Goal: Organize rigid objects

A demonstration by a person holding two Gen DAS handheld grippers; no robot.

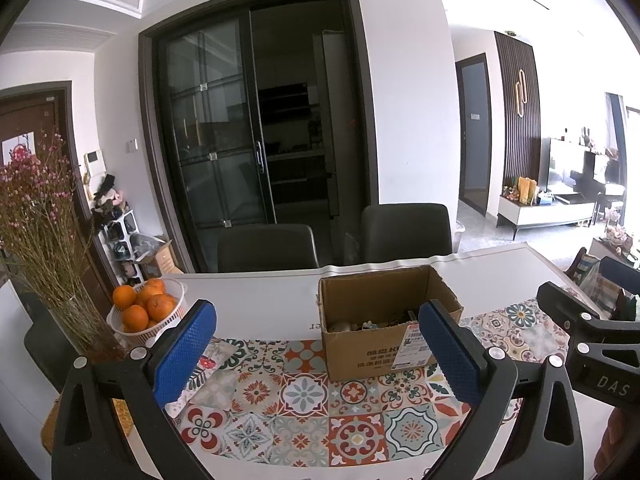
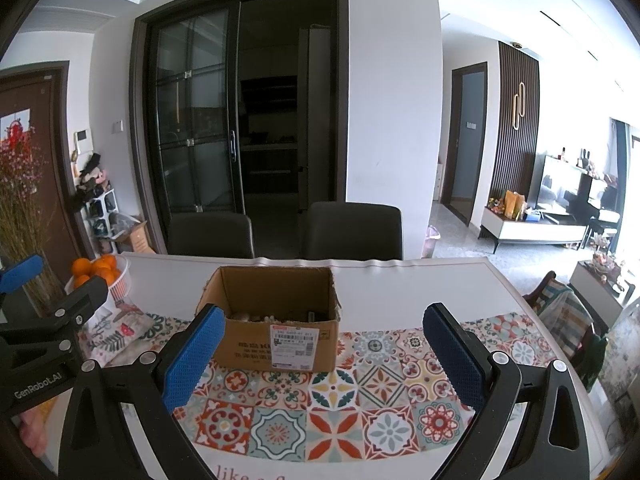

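Here both tools, left (image 1: pixel 318 354) and right (image 2: pixel 320 354), gape wide (knurled blue pads); corrugated cardboard box (image 2: pixel 276 320) on patterned tile-print mat (image 2: pixel 340 412).

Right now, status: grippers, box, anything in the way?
Left gripper open, empty. Right gripper open, empty. Cardboard box upright on the patterned mat, open top, small items inside. Path to box clear; basket of oranges off left.
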